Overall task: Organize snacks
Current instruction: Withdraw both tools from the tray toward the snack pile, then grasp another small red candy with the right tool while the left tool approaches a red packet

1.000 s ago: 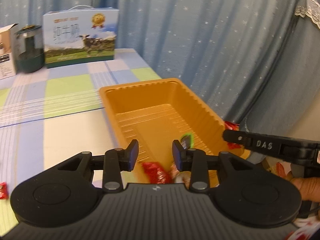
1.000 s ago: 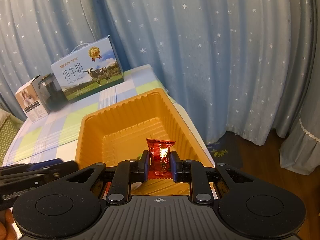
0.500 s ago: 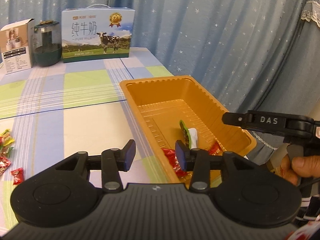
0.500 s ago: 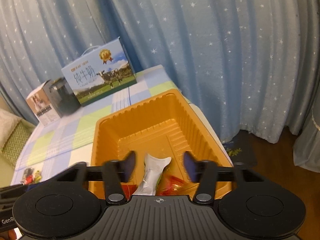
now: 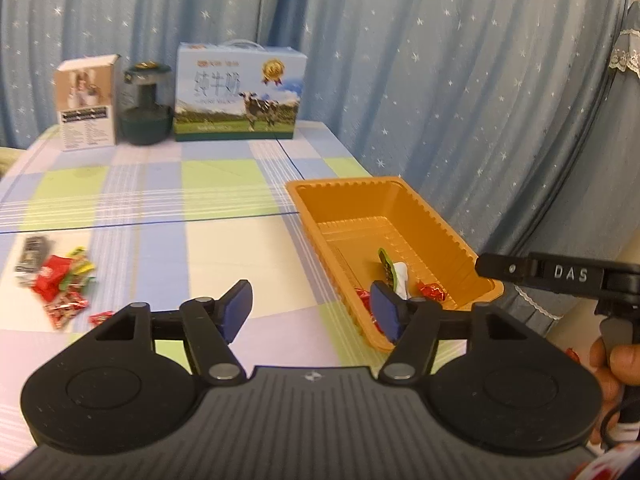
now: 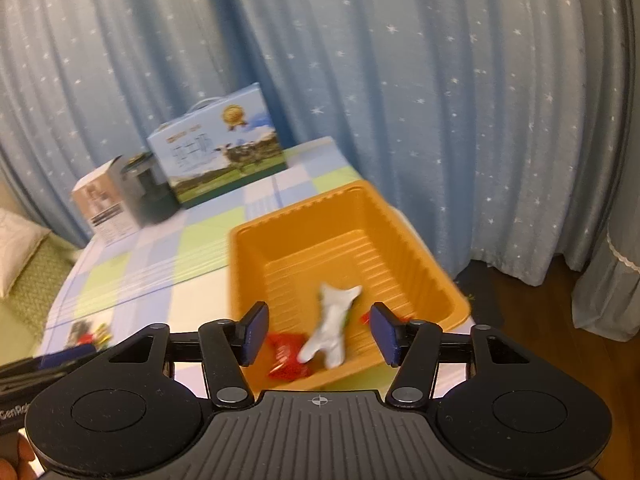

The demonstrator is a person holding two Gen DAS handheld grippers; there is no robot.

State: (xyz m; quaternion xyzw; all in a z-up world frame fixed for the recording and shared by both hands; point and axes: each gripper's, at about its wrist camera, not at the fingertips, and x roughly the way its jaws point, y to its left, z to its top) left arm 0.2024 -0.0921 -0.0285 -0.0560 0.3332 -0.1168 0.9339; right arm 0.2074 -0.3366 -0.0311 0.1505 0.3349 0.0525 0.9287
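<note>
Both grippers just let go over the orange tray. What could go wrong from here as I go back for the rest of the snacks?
The orange tray sits at the table's corner, so a bump from the right gripper, jaws opening and empty, could push it off. The remaining snack pile is tightly clustered, so the left gripper, also opening and empty, may pinch several wrappers or scatter them.
</note>
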